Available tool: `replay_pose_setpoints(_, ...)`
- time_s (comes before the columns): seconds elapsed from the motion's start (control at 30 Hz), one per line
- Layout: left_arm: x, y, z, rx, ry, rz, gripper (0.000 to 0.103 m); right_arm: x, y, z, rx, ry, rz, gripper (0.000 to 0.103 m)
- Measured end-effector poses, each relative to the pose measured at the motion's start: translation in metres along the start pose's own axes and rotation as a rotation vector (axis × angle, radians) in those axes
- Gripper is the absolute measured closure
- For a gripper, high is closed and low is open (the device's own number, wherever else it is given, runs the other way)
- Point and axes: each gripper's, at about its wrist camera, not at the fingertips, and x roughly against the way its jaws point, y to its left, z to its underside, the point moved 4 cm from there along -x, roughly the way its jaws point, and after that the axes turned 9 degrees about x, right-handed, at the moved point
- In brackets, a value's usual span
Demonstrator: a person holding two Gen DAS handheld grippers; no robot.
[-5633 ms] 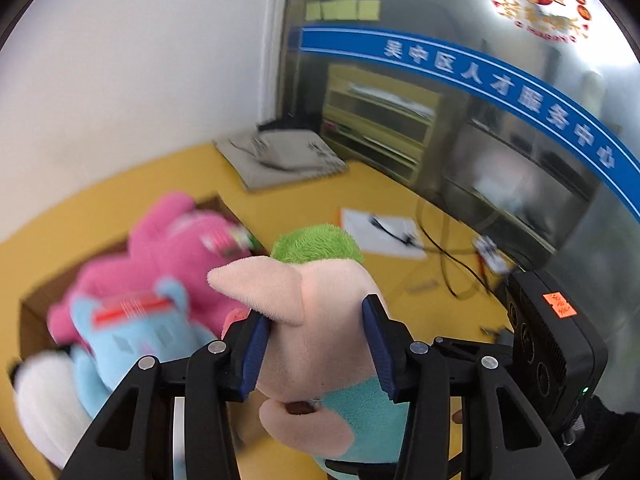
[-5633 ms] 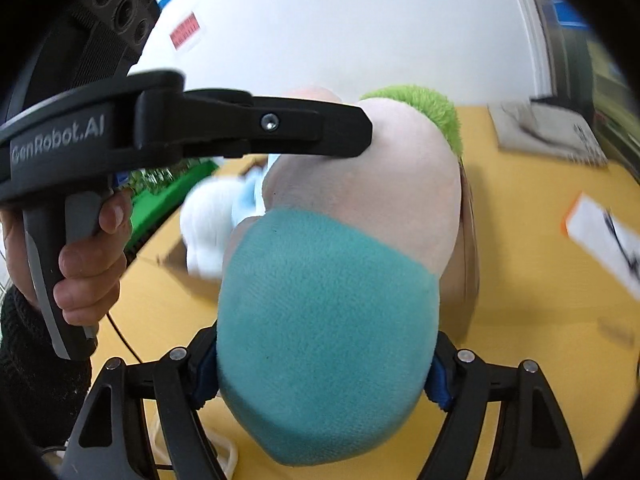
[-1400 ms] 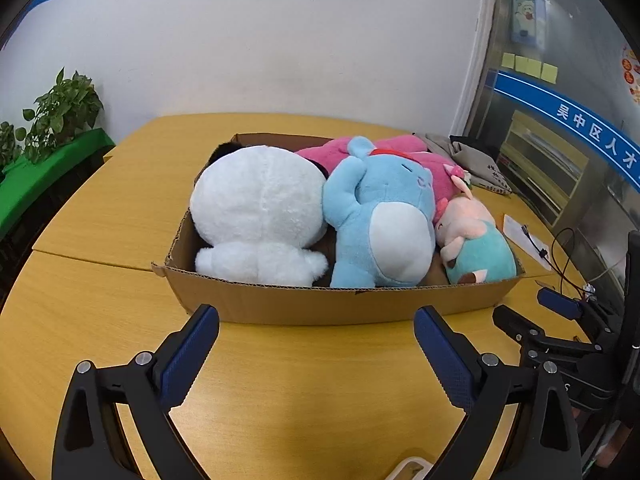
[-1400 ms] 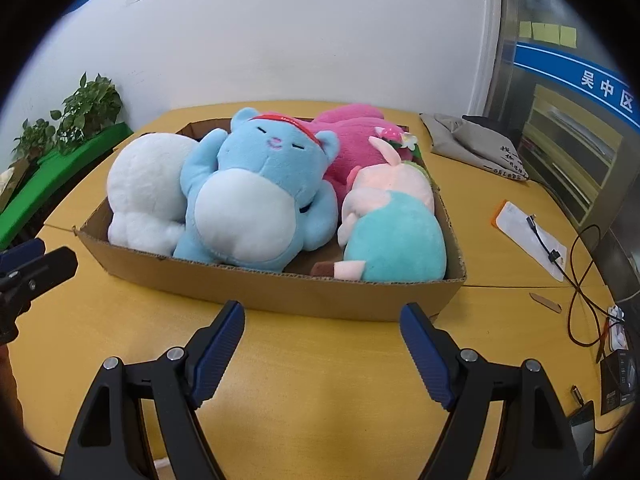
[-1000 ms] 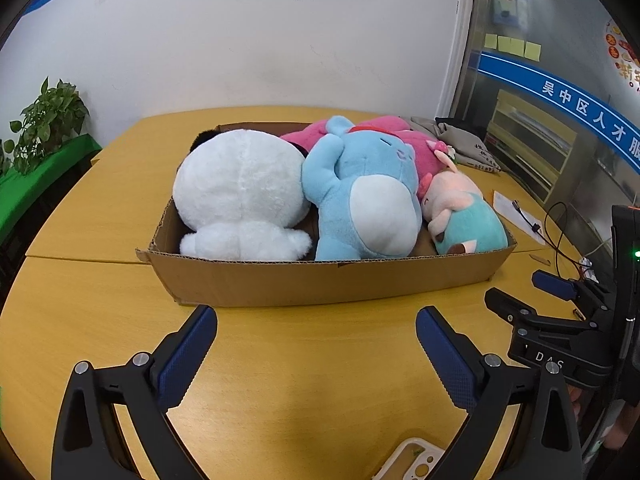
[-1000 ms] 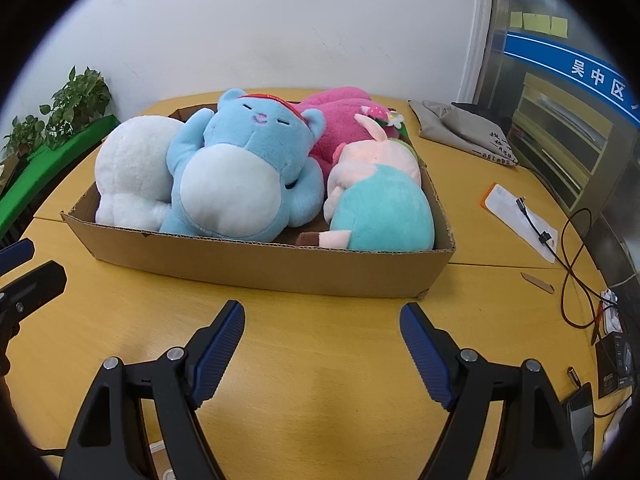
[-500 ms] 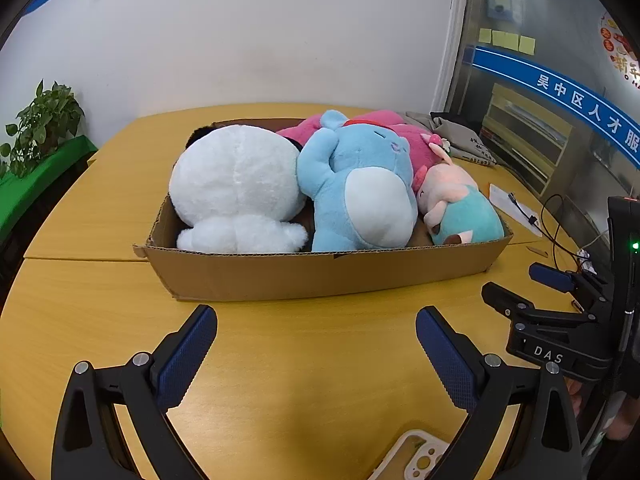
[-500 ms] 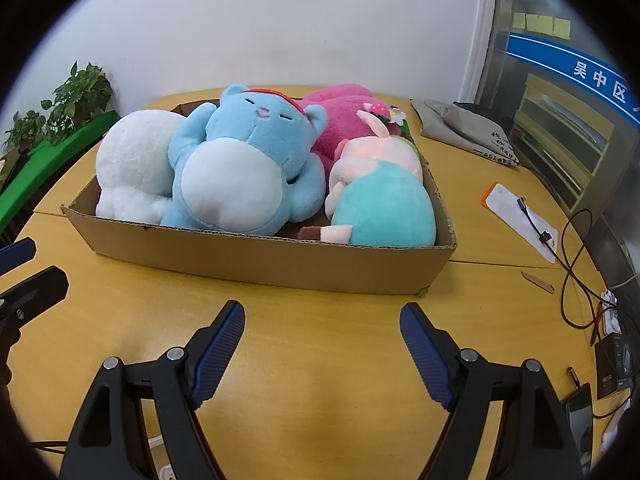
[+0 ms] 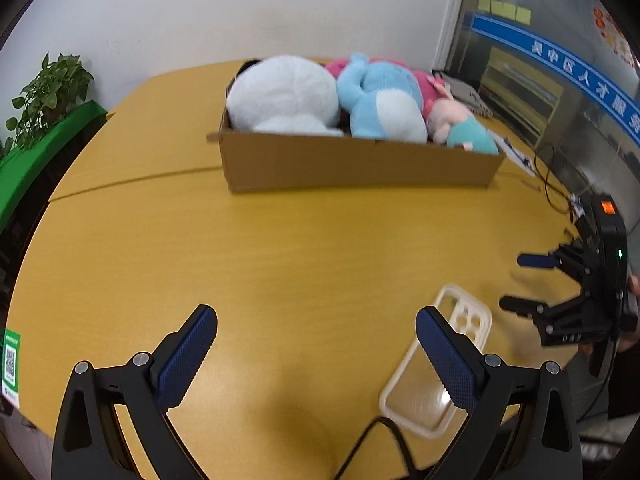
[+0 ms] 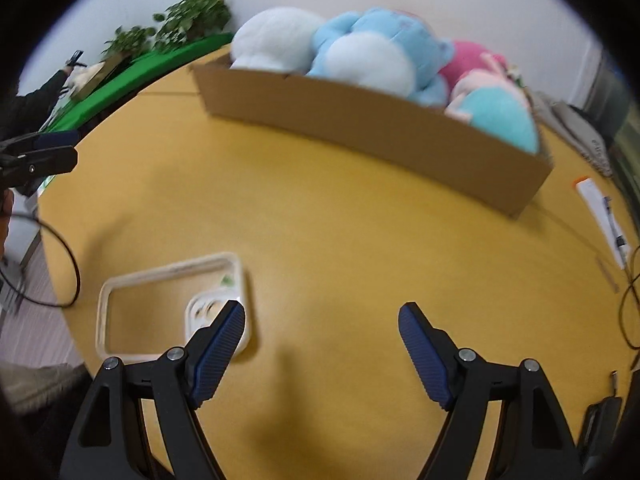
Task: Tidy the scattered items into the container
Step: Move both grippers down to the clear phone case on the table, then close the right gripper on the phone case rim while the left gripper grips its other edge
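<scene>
Even, bright indoor light with soft shadows on the yellow table [image 9: 304, 248]. Both views have motion blur, worst on the plush toys [image 10: 360, 56] and cardboard box [image 10: 372, 120]. Heavy fisheye bending, black vignette in the corners.

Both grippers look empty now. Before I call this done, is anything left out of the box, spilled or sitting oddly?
The plush toys all sit in the cardboard box, piled well above its rim but not spilling. The one loose thing is a clear phone case lying flat on the table near the left gripper and right gripper, both open.

Plush toys [image 9: 380, 104] inside cardboard box [image 9: 360, 166]
</scene>
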Motion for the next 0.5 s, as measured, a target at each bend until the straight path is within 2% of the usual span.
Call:
replay_pose_setpoints(0.1, -0.009, -0.013, 0.028, -0.07, 0.114, 0.037, 0.004, -0.006, 0.011, 0.001, -0.007, -0.011, -0.048, 0.024)
replay_pose_setpoints(0.2, -0.023, -0.028, 0.048, -0.091, 0.221, 0.096, 0.011, -0.013, 0.016, -0.004, -0.005, -0.01, -0.05, 0.027)
replay_pose_setpoints(0.23, -0.028, -0.03, 0.052, -0.088, 0.246, 0.099, 0.017, -0.016, 0.018, -0.005, -0.002, -0.01, -0.05, 0.029)
replay_pose_setpoints(0.3, -0.04, -0.032, 0.06, -0.07, 0.304, 0.097, 0.03, -0.022, 0.022, -0.006, 0.019, 0.003, -0.04, 0.044)
replay_pose_setpoints(0.33, -0.048, -0.032, 0.064, -0.058, 0.339, 0.099, 0.043, -0.025, 0.025, -0.004, 0.029, 0.018, -0.029, 0.05)
replay_pose_setpoints(0.37, -0.053, -0.033, 0.068, -0.051, 0.365, 0.101, 0.055, -0.029, 0.026, -0.002, 0.035, 0.036, -0.022, 0.062)
replay_pose_setpoints(0.4, -0.058, -0.034, 0.071, -0.048, 0.38, 0.103, 0.061, -0.031, 0.026, -0.002, 0.035, 0.043, -0.022, 0.064)
replay_pose_setpoints(0.43, -0.06, -0.036, 0.072, -0.055, 0.381, 0.103, 0.062, -0.031, 0.025, -0.002, 0.029, 0.035, -0.027, 0.065)
replay_pose_setpoints(0.5, -0.063, -0.041, 0.072, -0.072, 0.383, 0.105, 0.075, -0.03, 0.026, -0.001, 0.032, 0.031, -0.026, 0.071)
